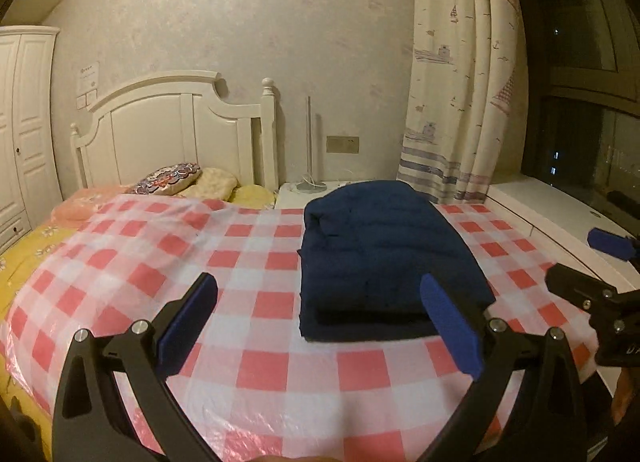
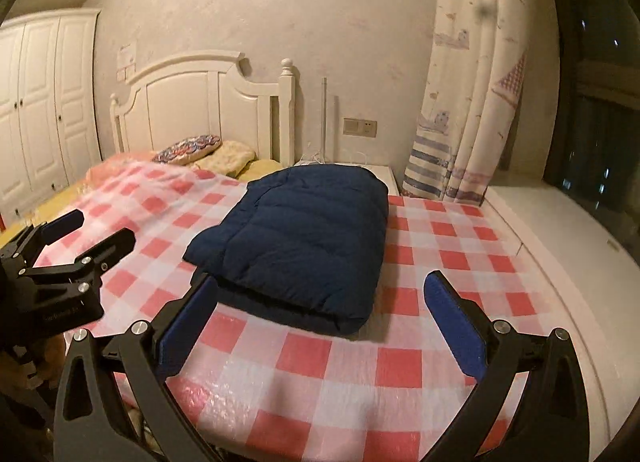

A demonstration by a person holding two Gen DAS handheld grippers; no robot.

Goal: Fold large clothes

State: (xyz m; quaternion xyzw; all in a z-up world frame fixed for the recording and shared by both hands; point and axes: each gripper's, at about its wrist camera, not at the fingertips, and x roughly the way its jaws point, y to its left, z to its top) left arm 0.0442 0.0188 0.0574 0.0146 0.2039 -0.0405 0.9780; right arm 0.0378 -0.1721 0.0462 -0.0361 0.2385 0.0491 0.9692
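Left claw [image 1: 320, 314] spread wide, blue pads [image 1: 452, 326] well apart, nothing between them, pointing level and forward. Right claw [image 2: 320, 318] likewise gaping, blue pads [image 2: 456, 326] parted and bare, gripping nothing. Seen from the left wrist view, poking in at the right edge, fingers apart. Seen from the right wrist view, left claw off at the left edge, fingers also splayed. Both side by side, clear of each other, not touching.
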